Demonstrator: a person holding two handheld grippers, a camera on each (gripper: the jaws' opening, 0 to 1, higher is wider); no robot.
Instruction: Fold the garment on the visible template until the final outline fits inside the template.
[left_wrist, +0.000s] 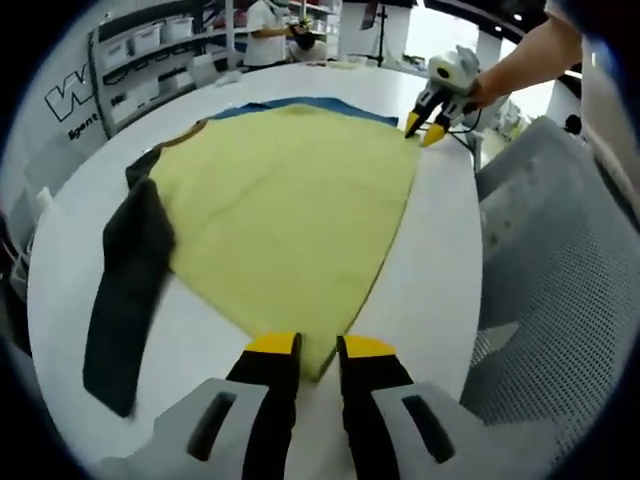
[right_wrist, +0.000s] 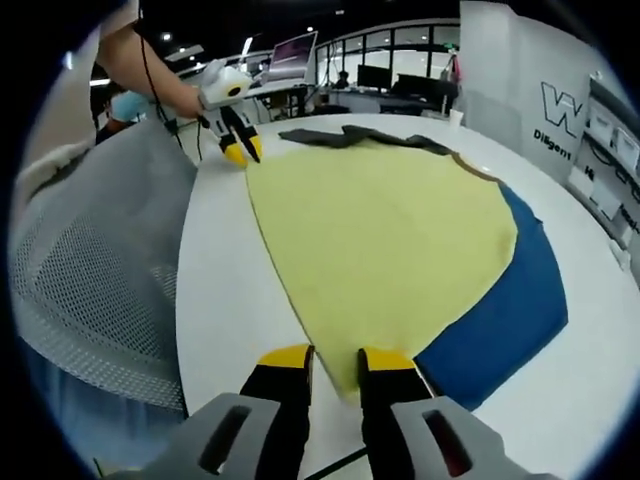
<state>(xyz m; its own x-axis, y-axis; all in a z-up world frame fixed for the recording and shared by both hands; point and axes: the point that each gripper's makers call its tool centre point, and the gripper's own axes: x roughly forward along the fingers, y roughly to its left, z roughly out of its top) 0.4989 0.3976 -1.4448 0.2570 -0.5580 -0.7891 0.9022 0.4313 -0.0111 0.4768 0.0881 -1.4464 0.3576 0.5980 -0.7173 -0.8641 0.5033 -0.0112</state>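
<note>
White table (left_wrist: 440, 290), yellow garment (left_wrist: 290, 210) (blue template (right_wrist: 510, 310) beneath), left gripper (left_wrist: 320, 352) and right gripper (right_wrist: 337, 360) each pinching a corner.

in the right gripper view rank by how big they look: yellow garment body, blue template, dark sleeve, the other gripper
1. yellow garment body
2. blue template, partly covered by the garment
3. and 4. dark sleeve and left gripper: both far from the camera and look small, so they are left unranked.
</note>
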